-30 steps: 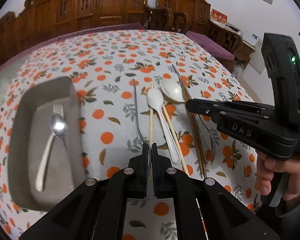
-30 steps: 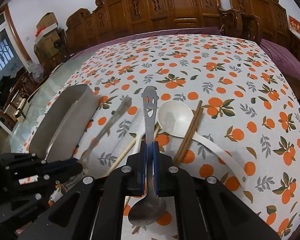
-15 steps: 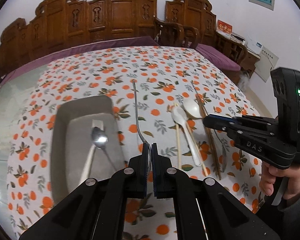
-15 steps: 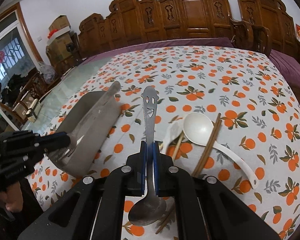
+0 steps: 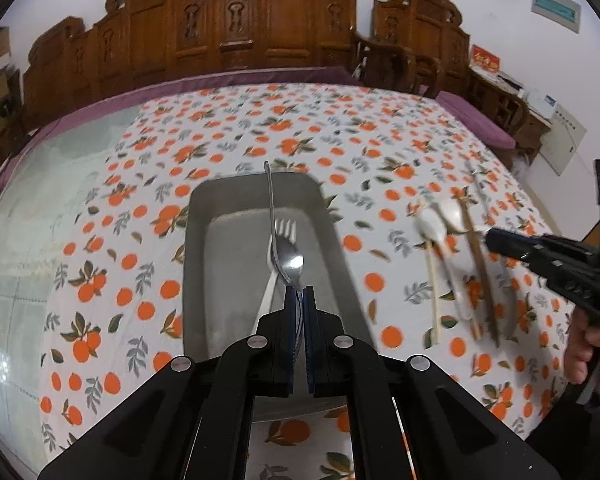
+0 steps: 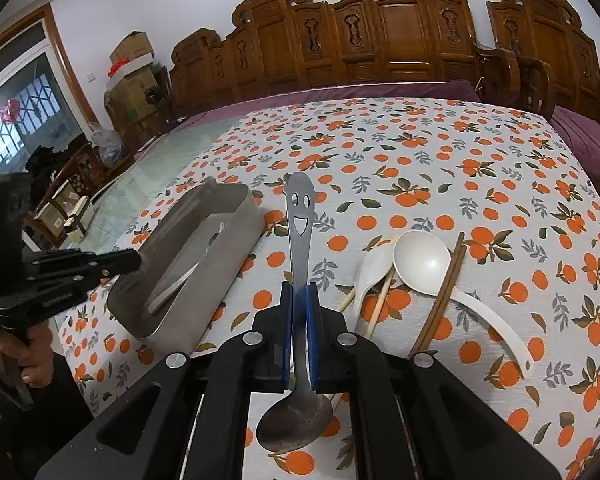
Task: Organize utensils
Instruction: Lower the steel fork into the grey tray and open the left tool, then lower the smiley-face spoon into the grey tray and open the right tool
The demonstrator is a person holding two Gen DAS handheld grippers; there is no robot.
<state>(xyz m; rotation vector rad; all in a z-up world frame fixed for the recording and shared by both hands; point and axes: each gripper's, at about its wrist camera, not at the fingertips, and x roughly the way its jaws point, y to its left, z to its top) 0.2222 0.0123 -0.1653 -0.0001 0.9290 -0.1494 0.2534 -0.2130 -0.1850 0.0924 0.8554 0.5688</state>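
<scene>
Clamped on a thin metal utensil [image 5: 271, 216], our left gripper [image 5: 299, 304] hangs over the grey tray [image 5: 196, 240] at twelve o'clock, so we should lower it inside before letting go.

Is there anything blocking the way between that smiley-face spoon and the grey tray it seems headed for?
Nothing visible does. The smiley-face spoon, clamped in the right gripper, has only bare tablecloth between it and the grey tray. The left gripper holds a thin metal utensil above the tray.

Carved wooden chairs [image 6: 400, 28], white wall [image 6: 180, 4], window [image 6: 16, 116]
</scene>
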